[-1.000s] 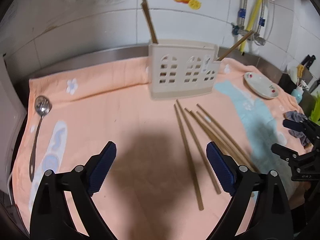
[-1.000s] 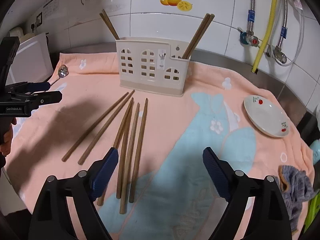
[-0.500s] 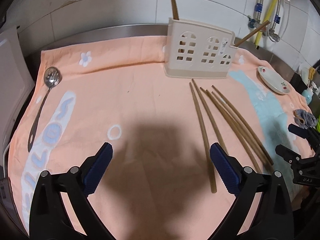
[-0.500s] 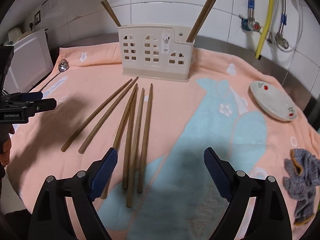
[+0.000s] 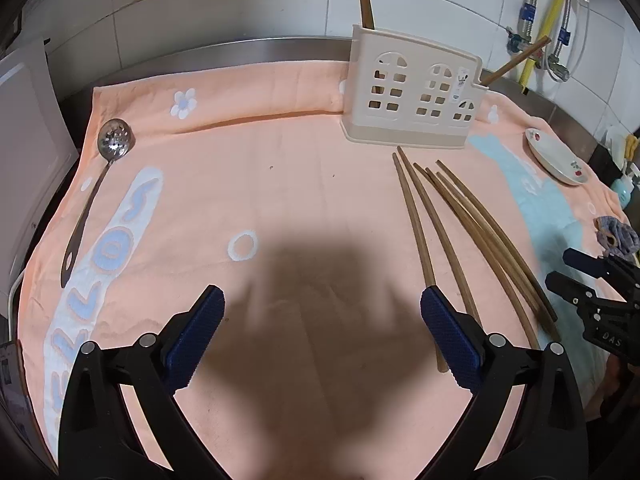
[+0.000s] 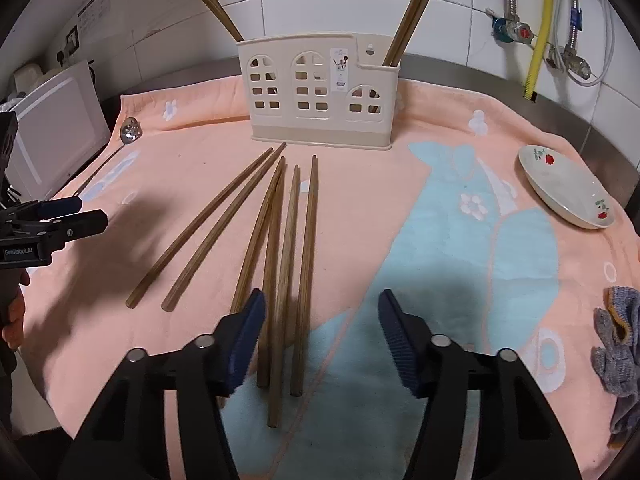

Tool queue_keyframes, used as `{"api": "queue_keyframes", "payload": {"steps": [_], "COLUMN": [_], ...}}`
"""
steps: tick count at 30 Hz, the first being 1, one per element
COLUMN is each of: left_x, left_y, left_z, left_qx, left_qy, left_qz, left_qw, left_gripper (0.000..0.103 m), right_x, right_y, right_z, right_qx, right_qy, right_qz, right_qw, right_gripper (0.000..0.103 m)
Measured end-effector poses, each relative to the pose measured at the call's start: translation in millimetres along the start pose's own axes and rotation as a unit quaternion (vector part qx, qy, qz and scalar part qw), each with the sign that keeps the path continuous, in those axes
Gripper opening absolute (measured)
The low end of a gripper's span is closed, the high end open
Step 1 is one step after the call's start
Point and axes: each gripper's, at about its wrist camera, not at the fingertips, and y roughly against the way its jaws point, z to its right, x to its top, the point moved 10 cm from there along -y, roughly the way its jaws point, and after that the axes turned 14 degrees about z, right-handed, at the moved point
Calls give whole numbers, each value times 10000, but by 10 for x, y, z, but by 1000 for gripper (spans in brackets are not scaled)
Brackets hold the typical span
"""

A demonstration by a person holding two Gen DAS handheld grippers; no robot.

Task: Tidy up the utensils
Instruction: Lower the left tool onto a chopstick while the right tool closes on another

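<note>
Six loose wooden chopsticks (image 6: 280, 236) lie fanned on a peach towel (image 6: 192, 160) that covers the surface, their far tips pointing at a cream plastic utensil holder (image 6: 320, 88) standing at the far side of the towel. More chopsticks already stand in the holder, a pair leaning out at its left end and a pair at its right end. The right gripper (image 6: 322, 334) hangs just above the near ends of the right-hand chopsticks; its jaws are closing, with the ends of about three chopsticks lying below and between them, and the pads press on nothing. The left gripper (image 5: 322, 330) hovers over bare towel to the left of the fan, its jaws spread wide and empty. A slotted metal spoon (image 5: 100, 184) lies near the towel's left edge. A small white dish (image 6: 568, 192) with red flower prints sits on the right, and a crumpled grey cloth (image 6: 618, 340) lies at the near right.
</note>
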Motion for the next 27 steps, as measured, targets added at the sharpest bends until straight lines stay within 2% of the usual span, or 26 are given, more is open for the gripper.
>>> {"api": "queue_keyframes", "payload": {"steps": [4,15,27], "left_x": [-23,-53,-103], "left_y": [-7,-22,-42], "left_z": [6,44,186], "left_qx": [0,-25,-135], "left_qy": [-13,-44,-130], "left_qz": [-39,-97,-169], "left_qw": [10000,9999,9997], "left_gripper": [97,97,97], "right_x": [-38,-99,-175], "right_y": [-39,-155,-206], "right_z": [-2,-55,-58], "right_qx": [4,101,32], "right_qy": [14,110,295], "right_qz": [-82,-248,-316], "right_qw": [10000,9996,9991], "right_gripper": [40,21,7]}}
